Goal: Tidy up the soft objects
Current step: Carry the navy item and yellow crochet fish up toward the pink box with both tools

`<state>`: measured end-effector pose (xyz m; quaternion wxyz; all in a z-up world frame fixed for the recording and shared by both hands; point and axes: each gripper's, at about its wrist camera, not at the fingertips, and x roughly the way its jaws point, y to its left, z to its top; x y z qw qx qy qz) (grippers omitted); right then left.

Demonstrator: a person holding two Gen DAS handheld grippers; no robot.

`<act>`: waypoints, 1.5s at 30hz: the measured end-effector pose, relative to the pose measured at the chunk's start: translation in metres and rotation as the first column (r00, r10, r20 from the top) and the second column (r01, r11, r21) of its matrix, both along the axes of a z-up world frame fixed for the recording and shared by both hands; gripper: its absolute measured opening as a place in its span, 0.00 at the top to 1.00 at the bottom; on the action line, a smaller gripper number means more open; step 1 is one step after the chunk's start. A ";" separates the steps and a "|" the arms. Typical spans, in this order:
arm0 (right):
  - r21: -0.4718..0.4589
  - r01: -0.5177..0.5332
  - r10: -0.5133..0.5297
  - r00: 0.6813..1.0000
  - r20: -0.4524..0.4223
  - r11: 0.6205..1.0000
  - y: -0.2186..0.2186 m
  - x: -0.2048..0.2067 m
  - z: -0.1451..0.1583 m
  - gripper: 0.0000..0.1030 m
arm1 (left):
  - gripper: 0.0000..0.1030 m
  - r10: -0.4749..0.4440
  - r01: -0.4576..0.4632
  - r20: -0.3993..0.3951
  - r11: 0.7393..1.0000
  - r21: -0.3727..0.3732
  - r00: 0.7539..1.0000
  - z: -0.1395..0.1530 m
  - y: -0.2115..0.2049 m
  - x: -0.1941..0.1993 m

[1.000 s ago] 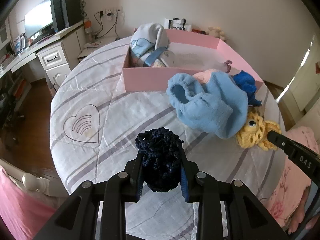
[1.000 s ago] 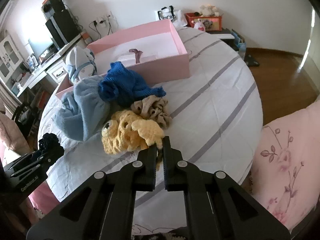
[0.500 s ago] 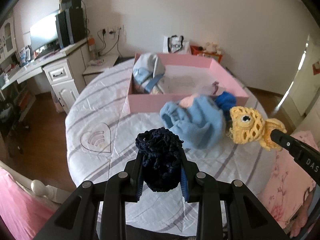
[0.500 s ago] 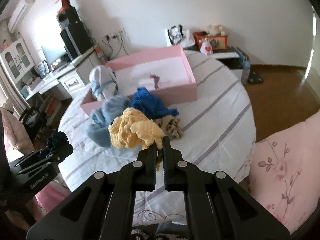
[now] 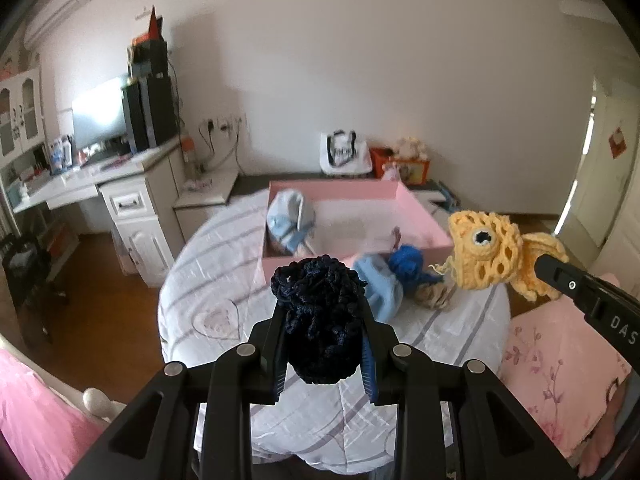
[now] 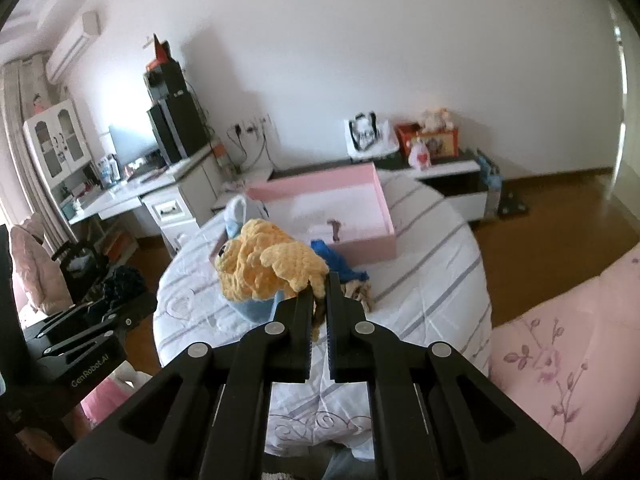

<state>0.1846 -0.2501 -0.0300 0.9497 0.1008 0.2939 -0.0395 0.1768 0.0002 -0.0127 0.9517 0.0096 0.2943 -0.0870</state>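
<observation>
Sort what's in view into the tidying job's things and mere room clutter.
Job:
- dark navy crocheted pouch, held by left gripper
- yellow crocheted fish toy, held by right gripper
- shallow pink box
- blue knits on bed

Clutter:
- computer monitor
- white tote bag

A striped white bed (image 5: 224,280) carries a pink box (image 5: 420,216), a light blue garment (image 5: 380,284), a blue knit (image 5: 408,260) and a beige scrunchie (image 5: 434,296).
</observation>
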 end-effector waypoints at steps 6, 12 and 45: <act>-0.029 -0.004 0.006 0.997 0.078 1.000 0.009 -0.026 0.023 0.95 | 0.74 0.014 -0.013 0.108 1.000 -0.004 0.994 0.026 0.005 -0.051; -0.062 -0.011 0.020 0.989 0.146 0.998 0.021 -0.049 0.043 0.94 | 0.74 0.031 -0.031 0.189 1.000 -0.001 0.982 0.039 0.011 -0.097; -0.140 -0.049 0.086 0.957 0.278 0.989 0.050 -0.095 0.076 0.94 | 0.74 0.057 -0.049 0.289 0.998 -0.032 0.956 0.008 0.048 -0.239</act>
